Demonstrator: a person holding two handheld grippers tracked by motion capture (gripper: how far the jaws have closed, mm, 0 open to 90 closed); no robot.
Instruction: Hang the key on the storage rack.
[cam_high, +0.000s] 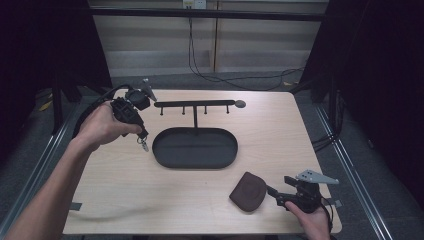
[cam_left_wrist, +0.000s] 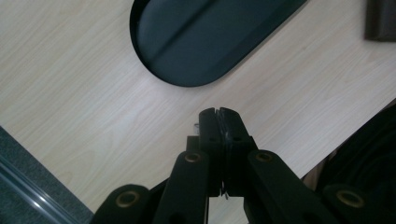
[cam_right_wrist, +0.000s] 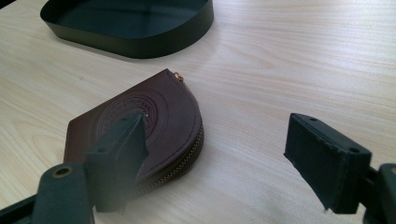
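Right gripper (cam_right_wrist: 219, 133) open wide, one jaw lying over the top of the pouch (cam_right_wrist: 173, 112), the other well apart from it above bare table (cam_high: 280, 140); nothing held yet. Pouch at the front right of the table, near the tray (cam_high: 156, 148) but not touching it. Brown leather by the look, half-round and flat, with a stamped circle on the face and a zipper (cam_right_wrist: 187, 161) along the curved edge. Probably light and soft, a little springy, not fragile; likely to bend, or to slide on the smooth wood, if pushed from one side only. Best taken across the thickness, at the curved edge or the straight back, with one jaw slid under, not by the small zipper pull. Left gripper (cam_left_wrist: 218, 114) raised at the left of the table, jaws pressed together, apparently on a small metal bit (cam_high: 144, 145) hanging under them; too small to name. Tray black, oval, shallow, with nothing in it. Rack (cam_high: 195, 104) standing on a thin post at the back of the tray, four hooks all bare.
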